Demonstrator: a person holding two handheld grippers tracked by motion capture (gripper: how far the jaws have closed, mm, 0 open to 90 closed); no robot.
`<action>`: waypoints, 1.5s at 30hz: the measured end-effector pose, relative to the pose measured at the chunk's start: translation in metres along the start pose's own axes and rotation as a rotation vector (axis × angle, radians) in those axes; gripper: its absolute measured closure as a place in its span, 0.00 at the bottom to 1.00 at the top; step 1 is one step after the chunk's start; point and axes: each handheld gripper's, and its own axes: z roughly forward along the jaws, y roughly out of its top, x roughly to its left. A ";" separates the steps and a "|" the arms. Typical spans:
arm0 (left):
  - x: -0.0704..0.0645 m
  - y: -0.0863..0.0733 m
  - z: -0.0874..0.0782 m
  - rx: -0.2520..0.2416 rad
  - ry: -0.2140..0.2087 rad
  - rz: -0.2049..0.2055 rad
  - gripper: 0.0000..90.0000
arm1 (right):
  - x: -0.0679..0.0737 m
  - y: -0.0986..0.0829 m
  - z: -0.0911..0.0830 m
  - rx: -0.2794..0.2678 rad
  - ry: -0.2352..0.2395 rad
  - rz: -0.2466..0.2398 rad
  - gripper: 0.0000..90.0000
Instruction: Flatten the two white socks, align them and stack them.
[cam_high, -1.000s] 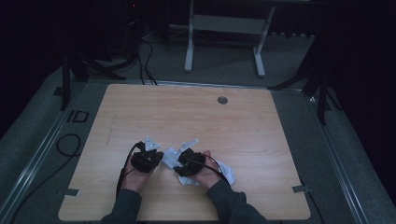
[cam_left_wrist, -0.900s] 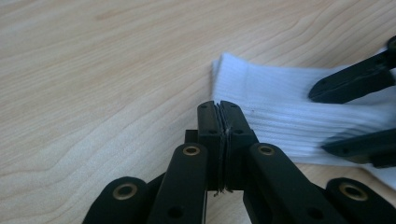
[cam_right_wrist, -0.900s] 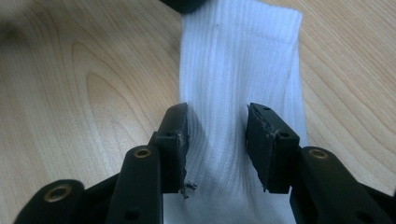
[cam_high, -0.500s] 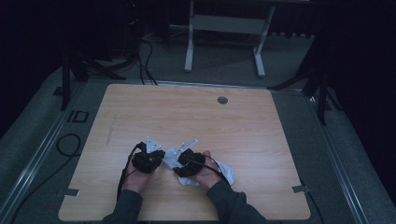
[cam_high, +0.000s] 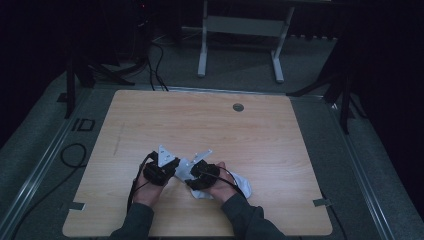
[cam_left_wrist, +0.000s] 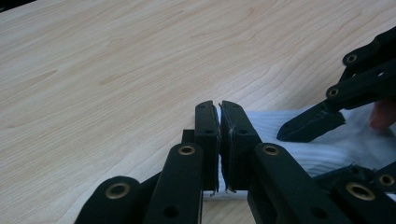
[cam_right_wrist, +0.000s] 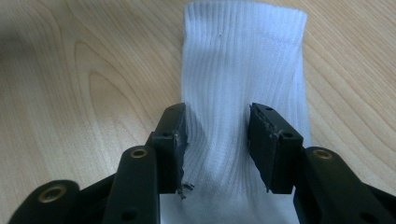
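A white ribbed sock (cam_high: 241, 186) lies flat on the wooden table (cam_high: 200, 125) near its front edge, under both hands. My left gripper (cam_high: 170, 170) sits at the sock's left end. Its jaws (cam_left_wrist: 219, 135) are pressed together with a sliver of the sock (cam_left_wrist: 289, 149) pinched between them. My right gripper (cam_high: 192, 175) is just to its right. Its open jaws (cam_right_wrist: 217, 140) straddle the sock (cam_right_wrist: 243, 60) below the cuff, with wrinkled fabric in the gap. The right gripper's jaw tip (cam_left_wrist: 310, 125) shows in the left gripper view, resting on the sock.
A small round grommet (cam_high: 238, 107) sits at the table's far middle. Tape marks (cam_high: 320, 202) are stuck at the front corners. Cables (cam_high: 70, 155) trail over the floor on the left, and a metal stand (cam_high: 240, 30) is beyond the table.
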 end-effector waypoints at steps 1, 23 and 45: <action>-0.001 0.000 0.002 0.008 -0.005 0.001 0.95 | 0.000 0.000 0.000 0.000 0.000 0.000 0.63; -0.002 -0.013 0.030 0.158 -0.047 -0.068 0.98 | -0.006 0.001 -0.001 0.017 -0.013 -0.053 0.63; -0.004 -0.017 0.024 0.171 -0.024 -0.073 0.98 | -0.059 -0.047 -0.104 -0.093 -0.113 0.174 0.69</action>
